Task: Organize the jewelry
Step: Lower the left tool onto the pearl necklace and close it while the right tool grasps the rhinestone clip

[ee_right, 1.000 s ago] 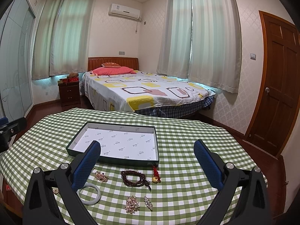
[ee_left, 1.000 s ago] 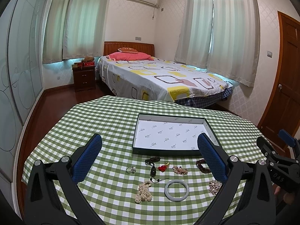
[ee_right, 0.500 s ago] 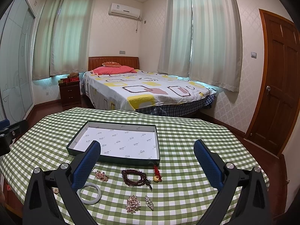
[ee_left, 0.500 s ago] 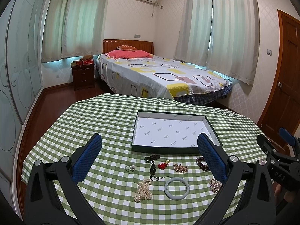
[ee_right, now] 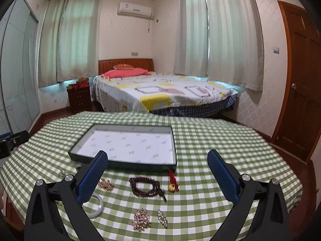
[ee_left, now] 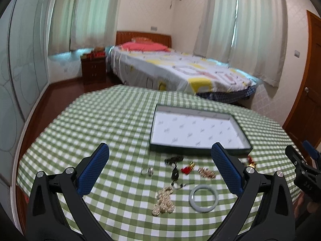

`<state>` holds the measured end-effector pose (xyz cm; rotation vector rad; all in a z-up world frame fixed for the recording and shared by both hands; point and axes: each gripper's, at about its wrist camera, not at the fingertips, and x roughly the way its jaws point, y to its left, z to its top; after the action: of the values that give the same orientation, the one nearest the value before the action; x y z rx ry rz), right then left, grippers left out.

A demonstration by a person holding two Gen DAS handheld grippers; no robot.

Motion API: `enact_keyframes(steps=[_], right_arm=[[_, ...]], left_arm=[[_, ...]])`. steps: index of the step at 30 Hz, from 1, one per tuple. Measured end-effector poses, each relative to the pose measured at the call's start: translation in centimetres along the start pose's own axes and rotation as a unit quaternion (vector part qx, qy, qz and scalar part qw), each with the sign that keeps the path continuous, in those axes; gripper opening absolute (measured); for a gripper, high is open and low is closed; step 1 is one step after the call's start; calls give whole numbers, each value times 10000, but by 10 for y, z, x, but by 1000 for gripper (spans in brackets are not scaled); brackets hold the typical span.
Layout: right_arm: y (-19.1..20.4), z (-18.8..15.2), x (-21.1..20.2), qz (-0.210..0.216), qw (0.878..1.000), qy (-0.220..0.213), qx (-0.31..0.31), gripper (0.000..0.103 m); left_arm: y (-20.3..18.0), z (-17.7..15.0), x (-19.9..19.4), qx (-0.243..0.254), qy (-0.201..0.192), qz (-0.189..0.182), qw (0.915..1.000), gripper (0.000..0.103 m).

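A dark-rimmed shallow box [ee_left: 197, 150] [ee_right: 122, 163] with a white printed lining sits on the green checked tablecloth [ee_left: 112, 124]. In front of it lie loose pieces: a pale bangle [ee_left: 203, 196] [ee_right: 98, 202], a pearl cluster [ee_left: 163, 200], small rings [ee_left: 147, 171], a black pendant on a cord [ee_left: 175, 173], a red charm [ee_left: 186, 169], a gold brooch [ee_left: 206, 172] [ee_right: 106, 184], a dark bead bracelet [ee_right: 145, 186], a red-tasselled gold charm [ee_right: 172, 183] and two sparkly brooches [ee_right: 141, 219]. My left gripper [ee_left: 159, 170] and right gripper [ee_right: 157, 173] hover open above them, holding nothing.
The table's far and side edges drop to a wooden floor. A bed [ee_right: 160, 92], a nightstand [ee_right: 79, 96], curtains and a wooden door [ee_right: 299, 92] stand beyond. The other gripper shows at the frame edge [ee_left: 305, 172] [ee_right: 12, 140].
The left view has swung to the left and blurred, so the box now sits right of centre. The right view has crept slightly closer to the table. Both grippers stay open.
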<state>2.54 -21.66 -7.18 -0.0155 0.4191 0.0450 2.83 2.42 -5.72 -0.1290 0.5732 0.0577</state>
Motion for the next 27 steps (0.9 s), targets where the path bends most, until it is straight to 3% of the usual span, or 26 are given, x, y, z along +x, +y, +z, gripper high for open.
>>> enact_keyframes(steps=[9, 11, 13, 20, 23, 25, 27], right_arm=[[-14, -55, 37, 218, 9977, 572, 274, 97], [-14, -65, 44, 249, 9971, 663, 261, 96], [-13, -74, 49, 272, 9963, 776, 254, 96], [-13, -85, 58, 443, 9935, 1015, 260, 96], [-13, -88, 60, 486, 9928, 1063, 256, 95], [-12, -88, 62, 522, 9922, 1101, 245, 90], [-10, -88, 64, 575, 9912, 1170, 225, 69]], left_arm=[[0, -49, 46, 86, 643, 184, 9977, 98], [-1, -60, 57, 127, 809, 222, 9964, 93], [-1, -68, 68, 127, 1007, 227, 9946, 82], [0, -81, 88, 120, 1418, 209, 9896, 77], [2, -86, 96, 67, 1602, 188, 9869, 69], [4, -88, 99, 7, 1689, 147, 9855, 67], [4, -88, 102, 25, 1672, 135, 9858, 67]])
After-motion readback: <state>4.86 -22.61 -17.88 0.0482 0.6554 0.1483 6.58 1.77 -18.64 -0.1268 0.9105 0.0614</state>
